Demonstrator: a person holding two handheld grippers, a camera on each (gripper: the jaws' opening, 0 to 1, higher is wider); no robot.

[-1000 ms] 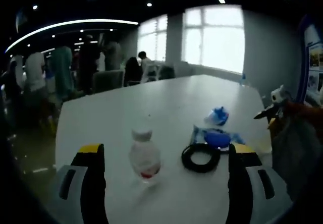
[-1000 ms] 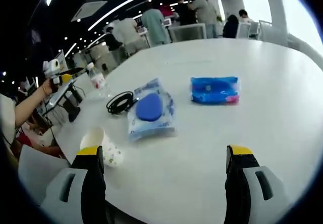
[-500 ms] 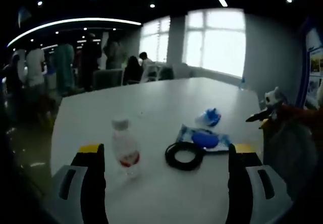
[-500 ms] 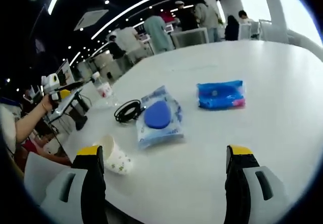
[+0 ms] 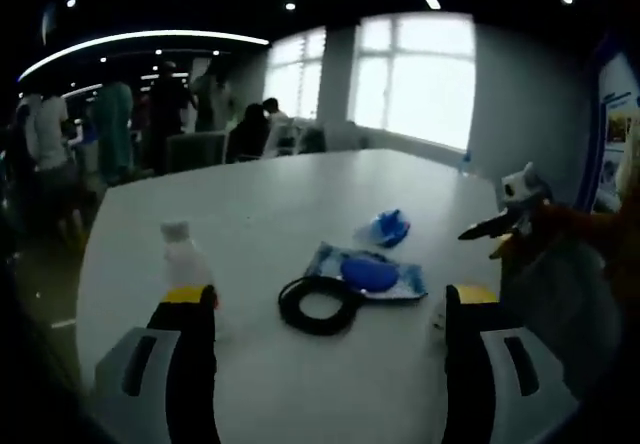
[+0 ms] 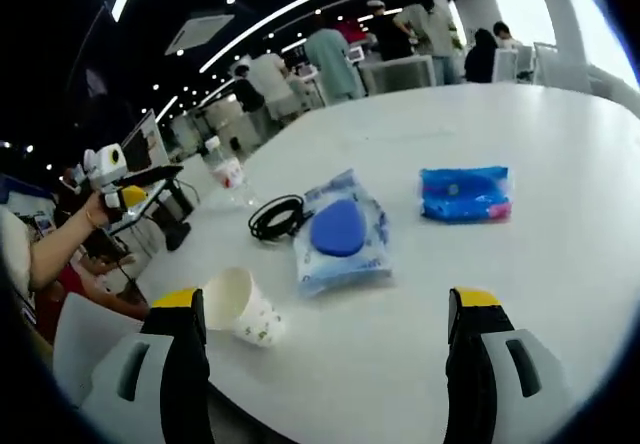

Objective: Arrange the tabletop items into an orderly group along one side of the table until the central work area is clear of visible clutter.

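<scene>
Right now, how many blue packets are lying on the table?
2: the larger clear-and-blue packet beside the black cable coil, and the smaller blue packet farther along the white table, apart from it.

cup (image 6: pixel 243 307) lying left of pouch (image 6: pixel 343 232), cable coil (image 6: pixel 277 216) behind

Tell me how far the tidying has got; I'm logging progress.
Nothing looks grouped yet. The tipped paper cup, black cable coil, clear pouch with a blue disc, blue wipes packet and plastic bottle lie scattered. Both grippers are open, holding nothing. All moving remains.
</scene>
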